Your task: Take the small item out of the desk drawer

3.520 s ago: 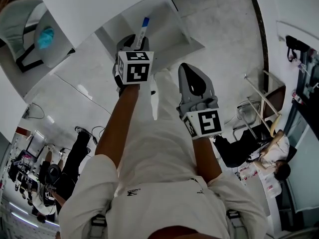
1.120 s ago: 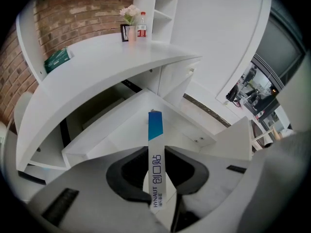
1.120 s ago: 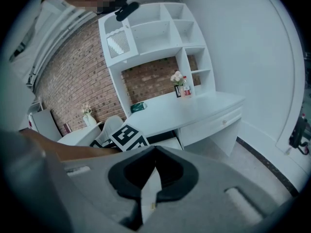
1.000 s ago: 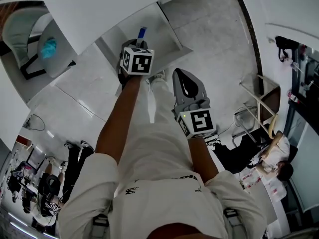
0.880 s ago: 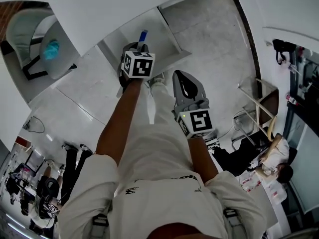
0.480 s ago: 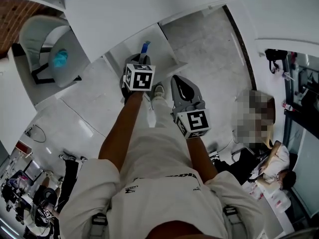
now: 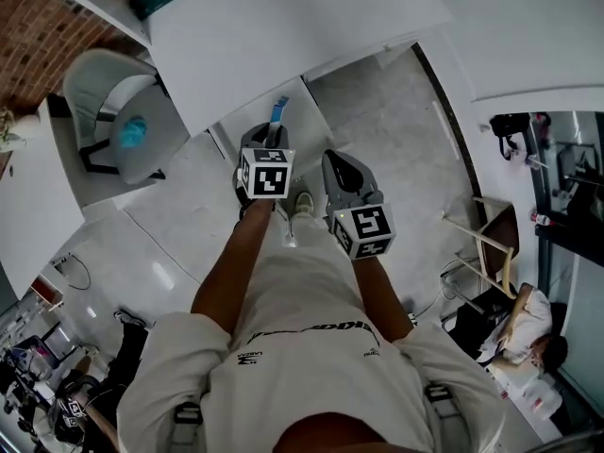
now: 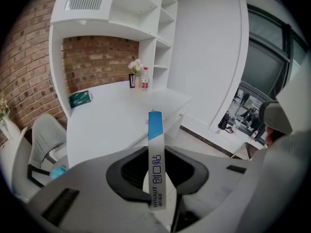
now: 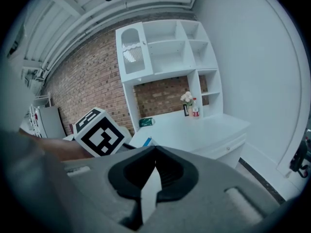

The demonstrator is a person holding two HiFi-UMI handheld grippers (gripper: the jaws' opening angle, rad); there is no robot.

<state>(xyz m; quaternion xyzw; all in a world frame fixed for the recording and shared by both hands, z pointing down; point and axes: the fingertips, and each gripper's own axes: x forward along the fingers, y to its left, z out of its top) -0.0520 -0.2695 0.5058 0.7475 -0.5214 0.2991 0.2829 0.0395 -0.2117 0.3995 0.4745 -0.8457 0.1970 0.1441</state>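
**Item Status: Clamped in Left Gripper, Clear of the Desk**

1. Left gripper (image 8: 156,152): jaws closed on the small item (image 8: 155,135), a flat white strip with a blue end. The pads press both faces of the strip.
2. Right gripper (image 9: 154,152): jaws closed, nothing between them.
3. Item location: in front of the desk (image 7: 283,26), off its front edge and over the floor, touching neither the desktop nor the drawer (image 7: 307,111). The drawer appears to project from the desk front.
4. Governing relation: the strip's long axis runs in line with the left jaws. Its blue end leads, pointing toward the desk, and its printed end sits back in the grip.
5. Assessment: removal looks essentially complete. Any set-down on the desk would be a forward reach along the strip's own axis. The right gripper, just beside the left and equally near the desk front, is free for the drawer.
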